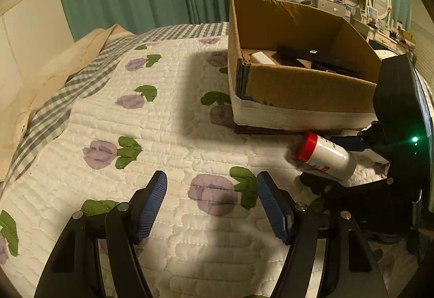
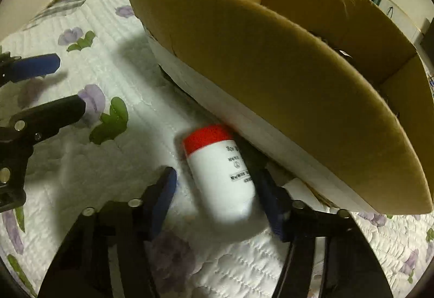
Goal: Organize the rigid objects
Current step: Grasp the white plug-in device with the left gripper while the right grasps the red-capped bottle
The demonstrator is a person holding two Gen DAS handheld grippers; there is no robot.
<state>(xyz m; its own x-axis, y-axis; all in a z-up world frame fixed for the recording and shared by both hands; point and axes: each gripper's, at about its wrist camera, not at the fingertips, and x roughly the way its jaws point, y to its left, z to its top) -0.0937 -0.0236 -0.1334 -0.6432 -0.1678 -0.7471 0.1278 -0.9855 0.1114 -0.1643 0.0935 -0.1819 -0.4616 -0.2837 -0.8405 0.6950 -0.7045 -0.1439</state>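
The right hand-held gripper (image 2: 214,197) had its blue ribbed pads spread to either side of a smooth white cylindrical bottle (image 2: 221,178) with a red screw cap; a gap showed beside the left pad, and contact at the right pad could not be judged. The bottle lay on its side on the bed's quilt (image 1: 162,135), a soft, stitched white cover printed with purple flowers and green leaves. Just ahead and to its right stood a corrugated cardboard box (image 2: 271,75), its base wrapped in white tape, holding flat black items (image 1: 317,58) and a white block (image 1: 261,58). The left hand-held gripper (image 1: 211,205) hovered over bare quilt, jaws apart and empty.
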